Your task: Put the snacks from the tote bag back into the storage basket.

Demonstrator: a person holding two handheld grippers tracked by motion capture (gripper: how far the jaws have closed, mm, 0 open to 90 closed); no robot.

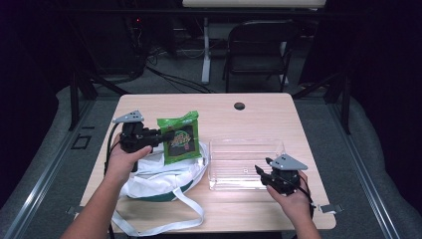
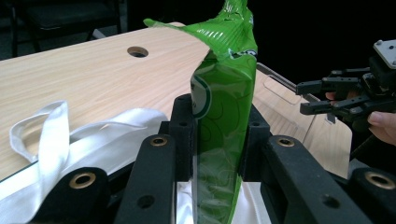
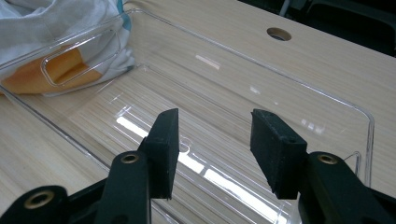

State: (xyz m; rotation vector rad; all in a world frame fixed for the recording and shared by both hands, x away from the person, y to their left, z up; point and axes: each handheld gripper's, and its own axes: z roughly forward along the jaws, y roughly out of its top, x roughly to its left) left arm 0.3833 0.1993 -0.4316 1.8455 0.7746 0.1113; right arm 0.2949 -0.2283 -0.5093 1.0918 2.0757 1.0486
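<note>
left gripper clamped on green packet, jaws pinching its flat sides; packet held upright, long axis vertical, lifted above white bag. clear tray lies just right of the bag on the bench. right gripper at the tray's near right corner, jaws apart, nothing between them. packet sits left of the tray; likely next move carries it rightward over the tray rim. left hand holds it, so left does the transfer.
</note>
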